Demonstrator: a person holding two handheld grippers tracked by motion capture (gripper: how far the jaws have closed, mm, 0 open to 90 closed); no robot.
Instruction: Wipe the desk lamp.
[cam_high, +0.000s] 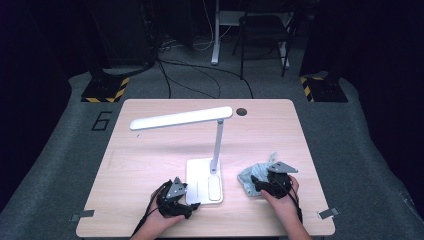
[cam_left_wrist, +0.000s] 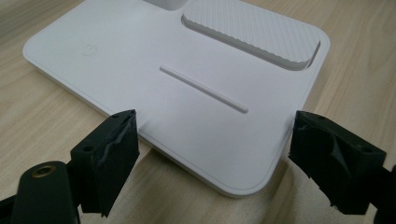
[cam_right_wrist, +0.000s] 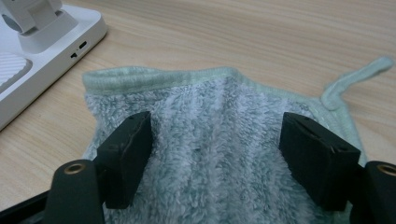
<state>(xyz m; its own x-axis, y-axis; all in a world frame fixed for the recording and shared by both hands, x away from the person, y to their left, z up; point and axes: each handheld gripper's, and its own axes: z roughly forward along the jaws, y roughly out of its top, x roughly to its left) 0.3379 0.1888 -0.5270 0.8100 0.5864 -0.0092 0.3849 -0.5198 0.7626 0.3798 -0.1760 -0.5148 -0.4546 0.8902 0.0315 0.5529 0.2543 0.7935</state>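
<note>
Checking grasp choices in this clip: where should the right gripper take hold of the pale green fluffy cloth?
Probably at the pale green fluffy cloth where its pile bunches beneath the open right gripper, coming straight down. It lies soft and flat on the light wooden table, so a pinched fold suits better than its thin hemmed edge.

A pale wood-grain worktop (cam_high: 150, 150) with rounded corners is seen from above, set on a grey floor (cam_high: 60, 160). A round dark hole (cam_high: 242, 111) is cut near its far edge. 2 things are laid directly on it. A white desk lamp (cam_high: 204, 180) is stood by its flat base near the front middle, with a ribbed inset pad (cam_left_wrist: 254, 30) in that base. Just to the right, apart from the base, a crumpled pale green cloth (cam_right_wrist: 224, 140) with a hanging loop is spread flat.
</note>
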